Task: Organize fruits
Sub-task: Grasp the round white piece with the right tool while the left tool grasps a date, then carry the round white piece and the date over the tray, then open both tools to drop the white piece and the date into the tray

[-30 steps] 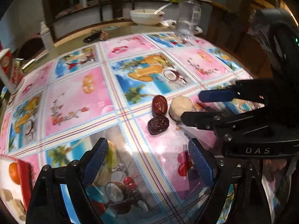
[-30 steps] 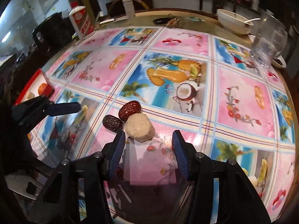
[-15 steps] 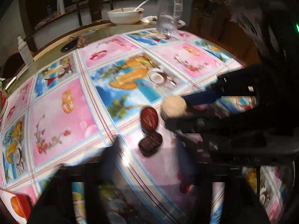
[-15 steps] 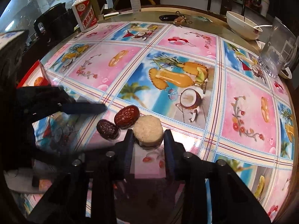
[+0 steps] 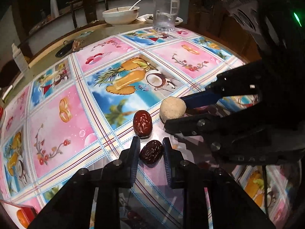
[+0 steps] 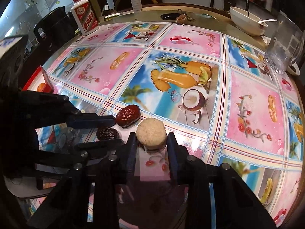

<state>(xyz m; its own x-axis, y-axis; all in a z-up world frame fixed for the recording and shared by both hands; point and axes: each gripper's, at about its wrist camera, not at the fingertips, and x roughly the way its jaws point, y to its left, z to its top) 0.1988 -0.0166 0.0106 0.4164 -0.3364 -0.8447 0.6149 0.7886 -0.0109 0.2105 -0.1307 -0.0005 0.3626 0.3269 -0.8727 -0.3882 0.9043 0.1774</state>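
3 small items lie close together near the front of the desk (image 6: 247,87), on its glossy cloth printed with fruit and flower squares. The dark date (image 5: 151,153) sits on the cloth between the fingers of the left gripper (image 5: 150,148); the blue pads flank it on both sides, very close, though whether they actually press it cannot be told. Just beyond it lies the red date (image 5: 142,124), larger and glossier, free of either gripper; in the right wrist view one left finger's tip reaches right up to it. To the right of the red date is the pale round cake (image 6: 151,134), a thick beige disc with a rough crumbly surface. The right gripper (image 6: 151,143) has come in around it, its 2 fingers standing at the cake's sides, narrowed to about its width; contact looks likely but is not certain. All 3 items rest on the cloth.

At the desk's near left edge is a red box (image 6: 41,83) with an orange picture. Toward the far side stand a white bottle with red label (image 6: 84,18), a white bowl (image 5: 120,15) with a spoon in it, and a clear plastic jug (image 5: 165,11).
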